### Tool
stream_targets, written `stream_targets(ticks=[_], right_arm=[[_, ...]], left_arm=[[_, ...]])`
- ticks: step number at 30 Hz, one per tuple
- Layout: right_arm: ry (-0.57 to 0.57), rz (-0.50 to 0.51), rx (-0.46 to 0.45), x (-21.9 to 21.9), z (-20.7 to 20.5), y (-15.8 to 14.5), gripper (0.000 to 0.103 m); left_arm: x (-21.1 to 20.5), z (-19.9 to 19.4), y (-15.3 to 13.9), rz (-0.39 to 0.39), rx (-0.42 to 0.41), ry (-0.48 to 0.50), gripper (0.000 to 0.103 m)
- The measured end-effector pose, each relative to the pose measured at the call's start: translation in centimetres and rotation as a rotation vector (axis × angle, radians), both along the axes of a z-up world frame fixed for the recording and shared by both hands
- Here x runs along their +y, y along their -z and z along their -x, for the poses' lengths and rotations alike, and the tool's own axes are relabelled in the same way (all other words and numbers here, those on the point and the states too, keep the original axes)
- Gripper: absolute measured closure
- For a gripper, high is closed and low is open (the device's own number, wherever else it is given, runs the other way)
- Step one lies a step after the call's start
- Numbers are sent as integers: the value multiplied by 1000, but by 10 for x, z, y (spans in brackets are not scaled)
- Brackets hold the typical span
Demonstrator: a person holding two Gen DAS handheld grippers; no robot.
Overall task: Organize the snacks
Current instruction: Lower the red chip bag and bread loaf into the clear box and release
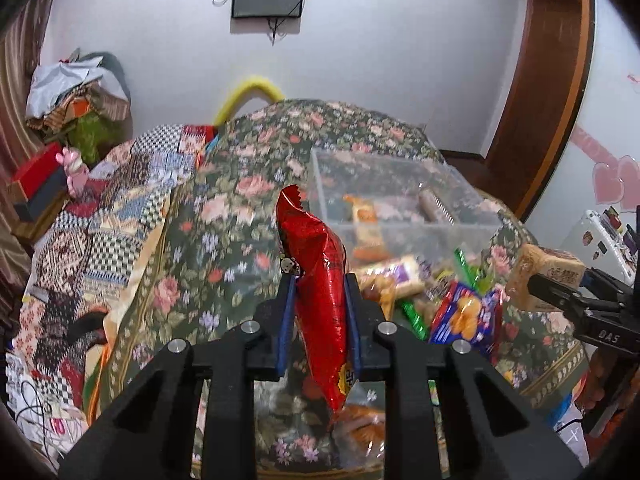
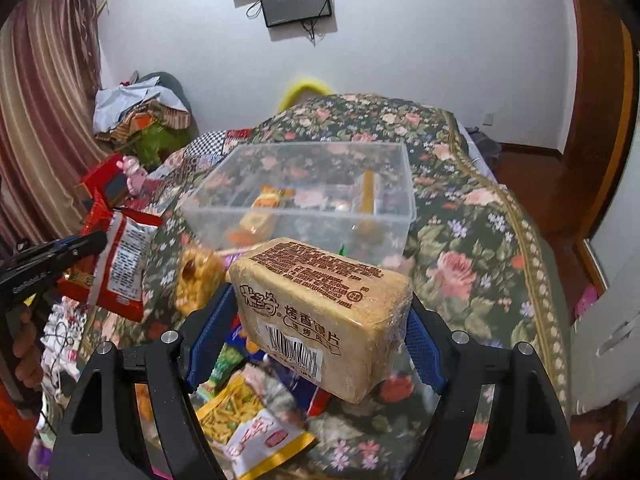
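Pinching a light, crinkly red snack bag (image 1: 318, 276) mid-body, the left gripper (image 1: 320, 292) risks slippage, while the right gripper (image 2: 320, 320) clamps a firm brick-like rusk pack (image 2: 324, 312) near the far clear box (image 2: 408, 200).

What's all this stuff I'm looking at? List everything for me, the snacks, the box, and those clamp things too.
red snack bag: one, red foil, lifted, clamped upright by the left clamp
tan biscuit block: one, golden-tan with brown print, lifted, clamped by the right clamp
clear plastic box: one, see-through, on the bedspread, a few snacks inside
loose snack packets: a pile, mixed colours, in front of the box
floral bedspread: one, dark green with pink roses
wall screen: one, black, high on the white wall
left gripper: black with blue pads
right gripper: black with blue pads
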State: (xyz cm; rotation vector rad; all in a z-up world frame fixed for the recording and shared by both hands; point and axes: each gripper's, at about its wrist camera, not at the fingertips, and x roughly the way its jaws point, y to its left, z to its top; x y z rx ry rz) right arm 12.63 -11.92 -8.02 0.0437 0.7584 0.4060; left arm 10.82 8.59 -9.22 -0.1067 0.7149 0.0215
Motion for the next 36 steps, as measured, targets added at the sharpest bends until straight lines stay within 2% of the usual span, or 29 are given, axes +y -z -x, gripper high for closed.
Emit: stream_targets(ticks=[11,21,33,36], right_arm=[[3,-12,-53,-2,-34,-21,26],[-7,-29,-66,14,-72,-24,26],[-41,-22,44,43,-122,4,26],[-61,11,58,53,-130,10,26]], left_arm=[[-14,-36,-32,-13,-75,35,81],[-26,-83,-32,-29,-81,40,81],[-31,-134,-16,-23,-63,35,81],[-31,-144,-11,-21,-58,30,86]])
